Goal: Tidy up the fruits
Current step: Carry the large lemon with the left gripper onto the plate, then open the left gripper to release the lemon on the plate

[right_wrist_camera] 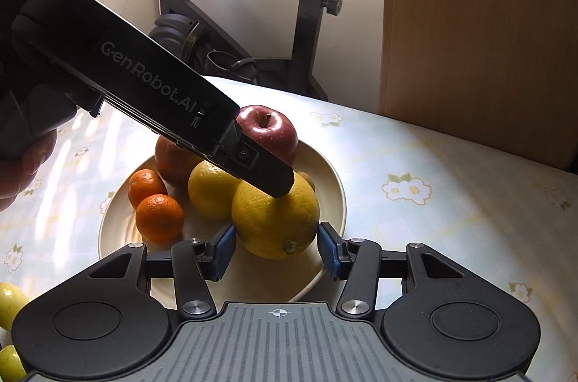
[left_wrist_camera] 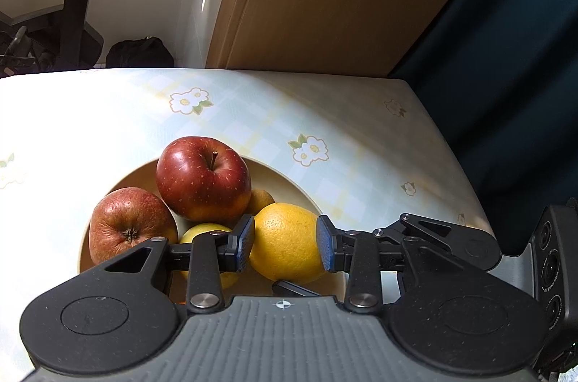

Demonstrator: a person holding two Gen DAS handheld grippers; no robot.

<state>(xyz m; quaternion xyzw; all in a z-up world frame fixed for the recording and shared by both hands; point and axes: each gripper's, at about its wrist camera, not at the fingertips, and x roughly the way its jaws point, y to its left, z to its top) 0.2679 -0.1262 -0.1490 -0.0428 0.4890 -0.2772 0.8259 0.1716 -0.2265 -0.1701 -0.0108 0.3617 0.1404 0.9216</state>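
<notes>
A cream plate holds a dark red apple, a wrinkled red apple, two yellow citrus fruits, two mandarins and a kiwi. My left gripper is shut on the larger yellow citrus, both blue pads pressing its sides. In the right wrist view one of its fingers lies over the fruit's top. My right gripper stands open, its tips flanking the near side of that same citrus; I cannot tell whether they touch it.
The table wears a pale flowered cloth, and its right edge drops off beside a dark curtain. Two yellow-green fruits lie on the cloth at the lower left. A wooden panel and an exercise bike stand behind.
</notes>
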